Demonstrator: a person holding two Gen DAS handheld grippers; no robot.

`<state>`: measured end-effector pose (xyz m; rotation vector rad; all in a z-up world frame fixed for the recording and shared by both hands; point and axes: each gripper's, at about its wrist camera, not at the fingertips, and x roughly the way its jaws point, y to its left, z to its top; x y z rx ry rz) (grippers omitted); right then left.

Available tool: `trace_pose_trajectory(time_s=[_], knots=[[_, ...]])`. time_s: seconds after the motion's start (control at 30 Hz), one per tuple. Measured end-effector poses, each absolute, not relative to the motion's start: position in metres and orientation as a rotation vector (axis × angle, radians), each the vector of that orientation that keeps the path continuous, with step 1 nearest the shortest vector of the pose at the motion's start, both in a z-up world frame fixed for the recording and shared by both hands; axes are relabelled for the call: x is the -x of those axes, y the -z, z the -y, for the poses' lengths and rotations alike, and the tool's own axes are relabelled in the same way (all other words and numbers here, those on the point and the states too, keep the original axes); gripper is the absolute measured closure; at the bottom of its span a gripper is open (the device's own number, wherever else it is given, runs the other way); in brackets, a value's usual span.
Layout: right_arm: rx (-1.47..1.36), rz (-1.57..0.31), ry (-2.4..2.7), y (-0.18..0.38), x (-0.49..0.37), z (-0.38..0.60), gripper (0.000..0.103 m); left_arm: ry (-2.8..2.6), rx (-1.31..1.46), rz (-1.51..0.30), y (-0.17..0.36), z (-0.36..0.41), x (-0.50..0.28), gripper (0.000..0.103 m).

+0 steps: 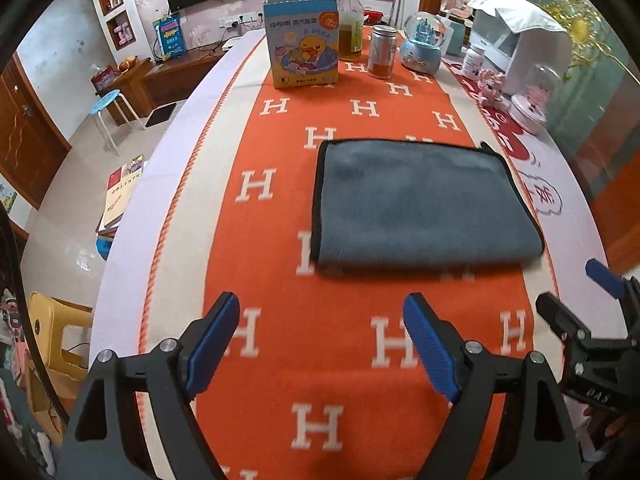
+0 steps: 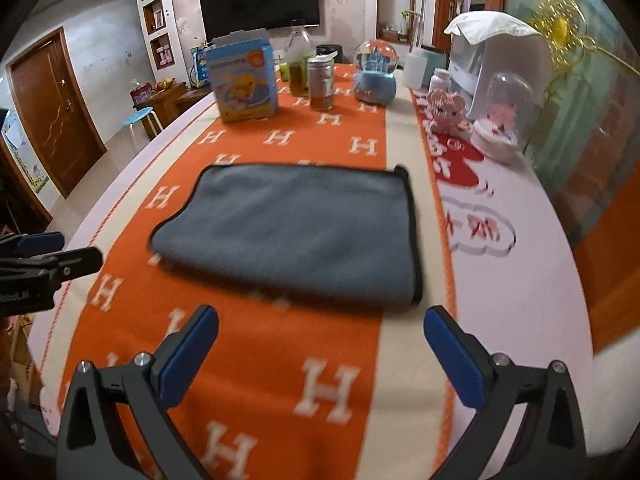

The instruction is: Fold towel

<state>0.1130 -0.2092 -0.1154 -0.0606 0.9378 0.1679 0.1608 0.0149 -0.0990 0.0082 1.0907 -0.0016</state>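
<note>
Towel (image 1: 424, 204), grey with a dark edge, is lying folded and flat on the orange runner (image 1: 360, 360) with white H letters that is covering the table (image 1: 132, 216). Nearest the cameras, the left claw (image 1: 320, 344) is hovering with its blue pads wide apart and empty, short of the towel's near edge. The right claw (image 2: 320, 356) is hanging the same way, spread apart and holding nothing. Past the towel, a blue duck box (image 1: 304, 46), a bottle (image 1: 350, 24) of yellowish liquid, a tin (image 1: 383, 52) and a snow globe (image 1: 424, 46) are standing in a row at the far end. Along the right side, a pink toy (image 2: 446, 110), a dome ornament (image 2: 502, 114) and a white appliance (image 2: 500, 52) are sitting on a pale cloth. Beyond the table, a television (image 2: 260, 0) is hanging on the wall, a blue stool (image 2: 140, 116) is standing on the floor, and a brown door (image 2: 52, 108) is showing at left.
</note>
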Motion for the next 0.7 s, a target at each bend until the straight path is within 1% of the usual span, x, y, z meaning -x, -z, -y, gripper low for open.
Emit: trace_pose_trajectory(time_s=[0.17, 0.4, 0.47, 0.7], knots=[[0.028, -0.985, -0.155, 0.11, -0.076, 0.2, 0.0, 0.035, -0.033, -1.077, 0.086, -0.026, -0.123, 0.02], [-0.007, -1.009, -0.132, 0.078, -0.025, 0.187, 0.0, 0.078, -0.03, -1.056, 0.061, -0.035, -0.081, 0.018], [-0.01, -1.017, -0.128, 0.07, -0.015, 0.184, 0.0, 0.085, -0.025, -1.048, 0.055, -0.037, -0.072, 0.016], [-0.017, -1.025, -0.168, 0.042, 0.012, 0.174, 0.0, 0.087, -0.027, -1.025, 0.028, -0.039, -0.039, 0.015]])
